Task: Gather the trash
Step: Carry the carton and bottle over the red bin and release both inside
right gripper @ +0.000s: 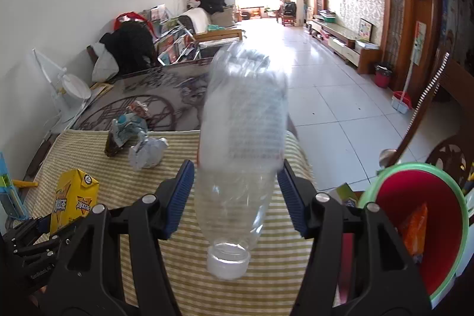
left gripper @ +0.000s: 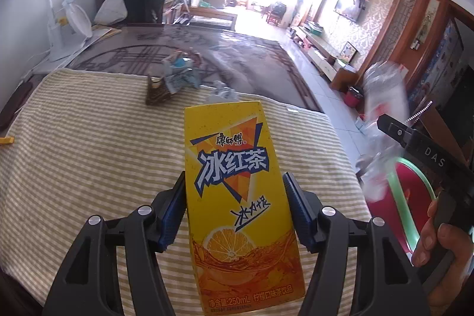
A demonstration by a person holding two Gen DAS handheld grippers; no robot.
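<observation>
- Left wrist view: your left claw [left gripper: 234, 208] is clamped on a yellow iced-tea carton [left gripper: 237, 197], one blue pad pressing each side, jaws roughly half spread.
- The carton stands up between the fingers, lifted over the striped cloth [left gripper: 89, 153] covering the desk.
- Further back on the cloth lie a crumpled wrapper pile [left gripper: 174, 73] and a small wad of paper [left gripper: 223, 92].
- At the right edge your right hand [left gripper: 438, 239] carries the other tool, with a blurred clear plastic bottle [left gripper: 382, 105] above the red bin [left gripper: 400, 197].
- Right wrist view: your right claw [right gripper: 237, 194] grips the plastic bottle [right gripper: 243, 144] at its shoulder, cap toward the camera, base pointing away; jaws partly spread around it.
- The red bin [right gripper: 414, 182] with its green rim sits just right of the claw, beside the desk, an orange packet [right gripper: 413, 230] inside.
- The carton [right gripper: 74, 197] shows low left in the left claw [right gripper: 38, 230].
</observation>
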